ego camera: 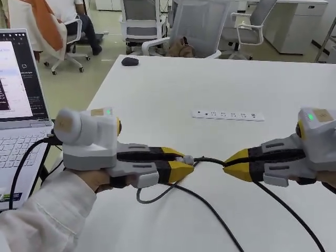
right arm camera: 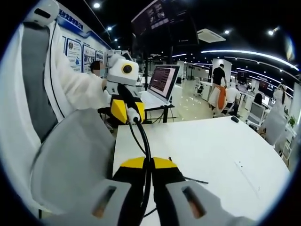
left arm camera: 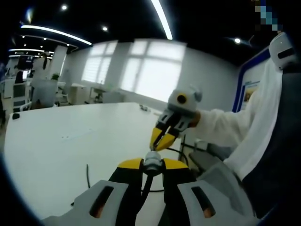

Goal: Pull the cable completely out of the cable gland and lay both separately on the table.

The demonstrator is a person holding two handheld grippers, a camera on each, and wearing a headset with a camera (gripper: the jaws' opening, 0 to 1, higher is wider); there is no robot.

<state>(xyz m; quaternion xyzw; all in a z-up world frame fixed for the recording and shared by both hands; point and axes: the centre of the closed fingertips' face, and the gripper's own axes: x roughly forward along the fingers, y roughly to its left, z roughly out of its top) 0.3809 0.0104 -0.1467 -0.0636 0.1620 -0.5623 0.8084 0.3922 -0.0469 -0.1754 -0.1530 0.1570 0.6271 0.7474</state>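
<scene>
Left tool [ego camera: 189, 162], lower left, is clamped on the cable gland [left arm camera: 153, 161]; right tool [ego camera: 227, 164] pinches the cable [ego camera: 210, 160]. Pull step, looks like, and next needs them drawn apart.

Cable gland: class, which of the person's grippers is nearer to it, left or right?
Left. The left gripper is shut on the cable gland itself; the right gripper clamps the cable a short way along, apart from the gland.
</scene>
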